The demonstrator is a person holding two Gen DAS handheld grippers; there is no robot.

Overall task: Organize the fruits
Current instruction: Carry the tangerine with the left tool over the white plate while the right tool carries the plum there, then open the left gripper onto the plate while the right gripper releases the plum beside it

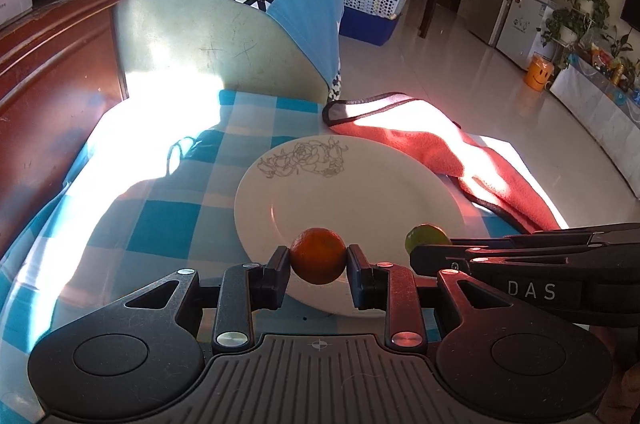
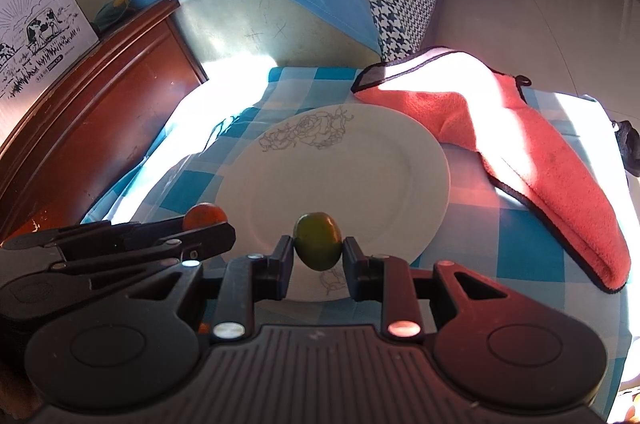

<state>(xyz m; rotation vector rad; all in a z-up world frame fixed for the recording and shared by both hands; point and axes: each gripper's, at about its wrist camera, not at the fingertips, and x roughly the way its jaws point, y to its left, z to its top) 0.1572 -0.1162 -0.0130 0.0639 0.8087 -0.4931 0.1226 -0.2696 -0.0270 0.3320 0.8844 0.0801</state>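
Both fruits are up in the air over the near edge of the white plate (image 1: 360, 184), so the step in hand looks like putting them down on it. The left tongs (image 1: 318, 258) pinch a small orange (image 1: 318, 255) from both sides, and the right tongs (image 2: 318, 248) pinch a small green fruit (image 2: 318, 241), maybe a lime, the same way. The two tools sit side by side, close together, left one on the left. The plate has nothing on it yet; it is round and shiny, with a gray flower drawing at its far rim and a smaller one at its near rim. It rests on a worktop covered by a blue and white checked cloth (image 1: 160, 224), and a red towel (image 2: 540, 152) lies just to the right of the plate, touching its edge or nearly so. Next, I think each fruit needs to go lower and a bit farther in, toward the flat middle, before the tongs let go, because round fruit can roll off a sloping rim. The orange is bright and smooth, a little dark underneath. The green fruit is egg-shaped and glossy.
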